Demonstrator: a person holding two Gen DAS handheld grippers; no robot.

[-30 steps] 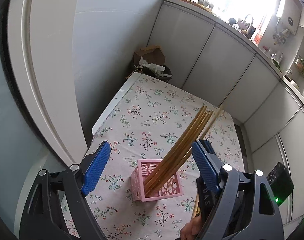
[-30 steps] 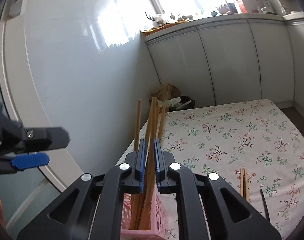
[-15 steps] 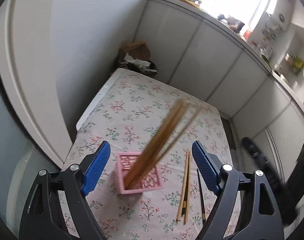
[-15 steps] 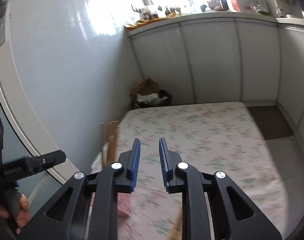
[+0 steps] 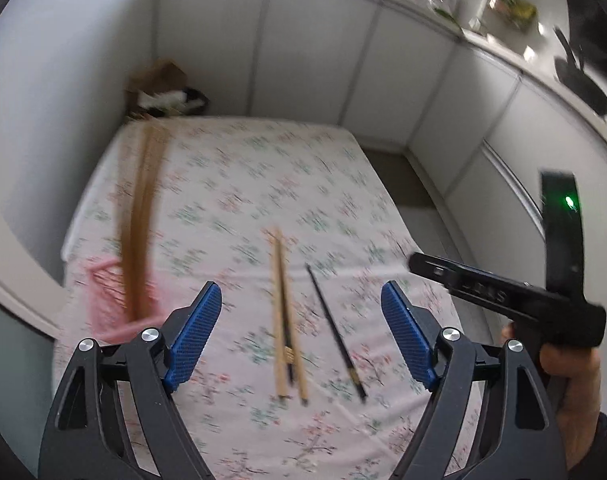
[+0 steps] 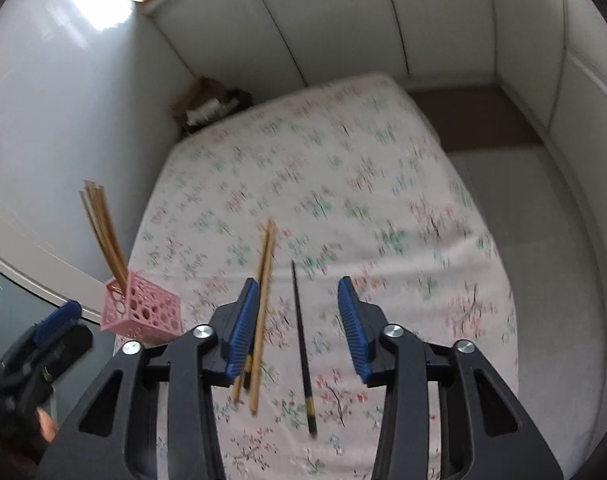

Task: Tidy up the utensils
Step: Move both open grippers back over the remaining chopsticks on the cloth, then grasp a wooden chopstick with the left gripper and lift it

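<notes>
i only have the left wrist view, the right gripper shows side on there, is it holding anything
Observer: No. In the right wrist view the right gripper has its fingers apart and opening, with nothing clamped between them.
Operator: whats under it then
Observer: The black chopstick lies flat on the floral cloth, in line with the gap between the fingers.
Operator: pink holder is a blur for me
Observer: In the right wrist view the pink holder stands upright at the cloth's left edge, and the wooden chopsticks fan out of its top.
</notes>
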